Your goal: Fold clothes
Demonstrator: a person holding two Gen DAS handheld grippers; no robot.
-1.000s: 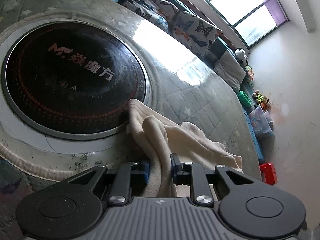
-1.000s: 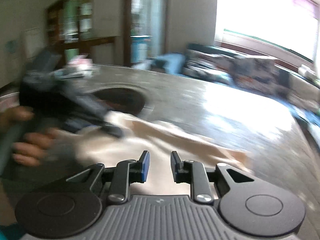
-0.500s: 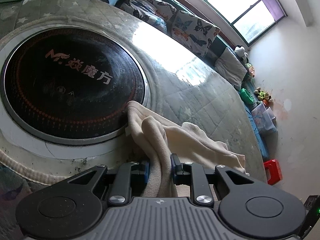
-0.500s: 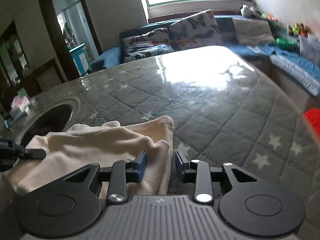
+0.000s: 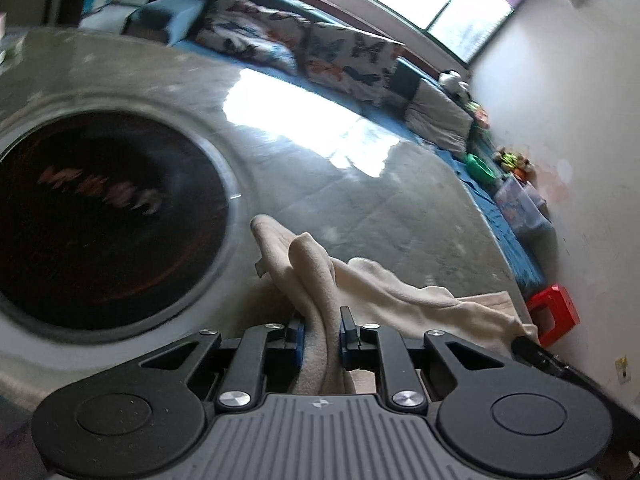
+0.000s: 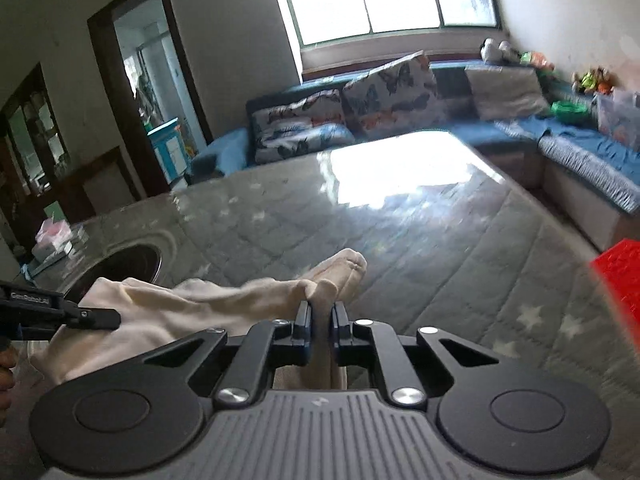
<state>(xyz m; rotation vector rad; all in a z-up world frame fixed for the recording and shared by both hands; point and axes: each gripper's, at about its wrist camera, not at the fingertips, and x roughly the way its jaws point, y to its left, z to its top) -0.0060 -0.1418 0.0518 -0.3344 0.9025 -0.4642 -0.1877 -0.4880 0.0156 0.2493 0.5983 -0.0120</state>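
A cream fleece garment [image 5: 384,292] lies bunched on the grey quilted table [image 5: 360,208]. My left gripper [image 5: 320,334] is shut on one end of it, beside the black round hob. My right gripper [image 6: 320,330] is shut on the other end of the garment [image 6: 208,304], which stretches leftward between the two grippers. The left gripper's fingers [image 6: 92,316] show at the left edge of the right wrist view. The right gripper's tip [image 5: 532,350] shows at the right of the left wrist view.
A black round hob [image 5: 100,220] is set into the table on the left. A blue sofa with butterfly cushions [image 6: 360,112] stands behind the table. A red stool [image 5: 554,314] is on the floor to the right. Boxes [image 6: 56,240] lie at the table's far left.
My right gripper has closed on the right end of the garment, which was between open fingers half a second ago. My left gripper keeps its hold and has shifted slightly.
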